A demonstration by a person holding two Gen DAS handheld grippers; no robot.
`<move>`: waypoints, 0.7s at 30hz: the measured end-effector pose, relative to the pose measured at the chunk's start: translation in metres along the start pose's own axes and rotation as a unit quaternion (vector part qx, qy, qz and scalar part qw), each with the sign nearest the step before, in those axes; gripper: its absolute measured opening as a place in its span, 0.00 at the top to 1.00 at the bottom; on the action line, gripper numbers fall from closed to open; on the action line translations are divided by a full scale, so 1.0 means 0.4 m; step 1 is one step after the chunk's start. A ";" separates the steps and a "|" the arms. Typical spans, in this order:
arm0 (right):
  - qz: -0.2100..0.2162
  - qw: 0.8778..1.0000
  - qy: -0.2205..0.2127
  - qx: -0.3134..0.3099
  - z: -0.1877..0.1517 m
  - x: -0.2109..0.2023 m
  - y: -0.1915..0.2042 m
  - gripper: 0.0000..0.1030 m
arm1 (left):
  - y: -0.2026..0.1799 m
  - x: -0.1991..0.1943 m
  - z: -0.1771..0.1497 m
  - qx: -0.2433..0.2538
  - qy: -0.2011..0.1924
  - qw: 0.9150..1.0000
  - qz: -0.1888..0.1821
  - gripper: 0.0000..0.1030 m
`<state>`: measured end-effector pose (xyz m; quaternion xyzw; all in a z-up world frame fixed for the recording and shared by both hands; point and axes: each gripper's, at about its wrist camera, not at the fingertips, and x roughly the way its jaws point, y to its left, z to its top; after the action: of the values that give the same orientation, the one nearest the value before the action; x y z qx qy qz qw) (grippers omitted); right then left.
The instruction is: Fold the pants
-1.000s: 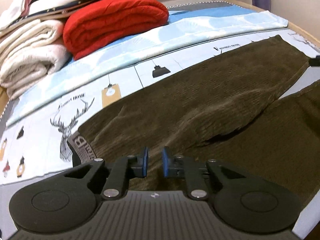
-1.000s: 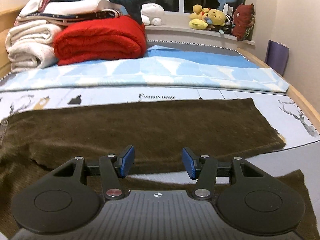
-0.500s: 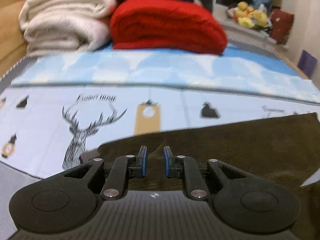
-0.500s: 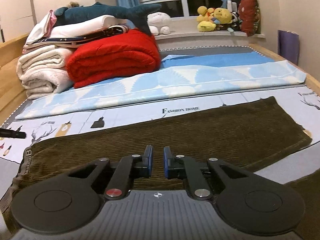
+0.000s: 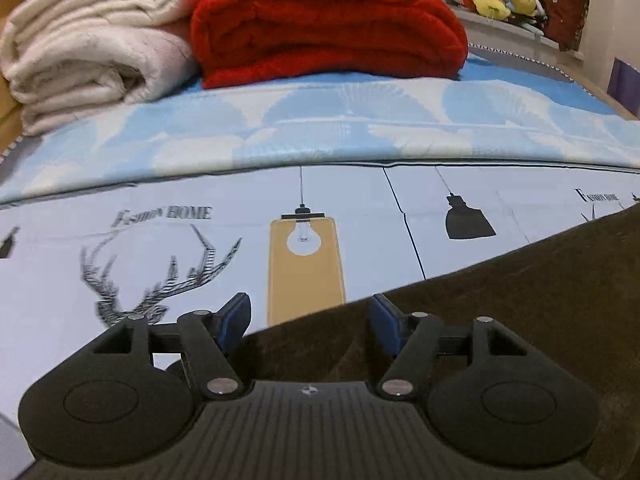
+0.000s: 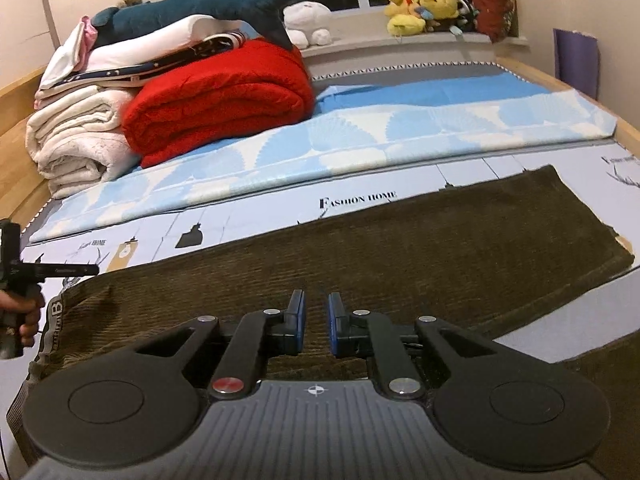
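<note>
Dark brown corduroy pants (image 6: pixel 400 252) lie flat across the printed bed sheet, waistband at the left (image 6: pixel 56 316), leg ends at the right. In the left wrist view the pants (image 5: pixel 520 300) fill the lower right. My left gripper (image 5: pixel 310 320) is open and empty, low over the pants' far edge near the waist. It shows at the left edge of the right wrist view (image 6: pixel 24 276), held in a hand. My right gripper (image 6: pixel 316 322) has its jaws nearly together, just above the pants' middle, with no cloth visibly between them.
A folded red blanket (image 6: pixel 224 96) and cream blankets (image 6: pixel 76 140) are stacked at the back left, with a plush shark (image 6: pixel 208 8) on top. A light blue sheet (image 6: pixel 360 136) lies behind the pants. Stuffed toys (image 6: pixel 424 8) sit on the window ledge. A wooden bed rim (image 6: pixel 624 128) runs along the right.
My left gripper has opened and swung left toward the pants' far waist edge. My right gripper closed half a second ago, moved left over the pants, and stays nearly closed.
</note>
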<state>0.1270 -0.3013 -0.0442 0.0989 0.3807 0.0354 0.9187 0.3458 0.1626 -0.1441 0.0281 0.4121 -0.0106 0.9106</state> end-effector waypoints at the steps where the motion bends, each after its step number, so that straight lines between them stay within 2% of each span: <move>1: -0.001 1.000 0.002 -0.001 -0.001 0.002 0.001 0.88 | 0.006 0.018 0.002 -0.004 0.008 1.000 -0.017 0.30; 4: -0.003 1.000 0.007 -0.011 -0.001 0.012 0.008 0.88 | 0.016 0.061 -0.002 -0.020 0.034 0.997 -0.062 0.29; 6: -0.007 1.000 0.010 -0.019 -0.001 0.017 0.013 0.88 | 0.011 0.075 -0.012 -0.012 0.044 0.996 -0.072 0.36; 7: -0.009 1.000 0.011 -0.021 0.001 0.021 0.015 0.88 | 0.006 0.078 -0.017 -0.004 0.049 0.997 -0.065 0.58; 9: -0.012 1.000 0.012 -0.017 0.003 0.025 0.015 0.88 | 0.002 0.066 -0.021 0.012 0.051 0.997 -0.064 0.78; 10: -0.013 1.000 0.013 -0.015 0.005 0.027 0.015 0.88 | 0.003 0.056 -0.020 0.011 0.051 0.996 -0.072 0.95; 15: -0.028 0.999 0.012 -0.034 -0.001 0.025 0.029 0.88 | -0.018 -0.049 -0.030 0.033 0.036 0.996 -0.072 0.97; 17: -0.036 0.999 0.010 -0.033 -0.003 0.019 0.025 0.88 | -0.054 -0.109 -0.045 0.065 0.036 0.995 -0.065 0.98; 20: -0.045 0.999 0.005 -0.011 -0.006 0.005 0.007 0.88 | -0.110 -0.241 -0.094 0.135 0.032 0.989 -0.058 1.00; 21: -0.047 0.999 0.005 -0.005 -0.008 0.002 -0.001 0.88 | -0.119 -0.286 -0.113 0.142 0.034 0.988 -0.060 1.00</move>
<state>0.1253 -0.3010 -0.0472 0.0765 0.3894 -0.0052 0.9179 0.2346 0.1175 -0.0900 0.1324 0.4384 -0.1223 0.8805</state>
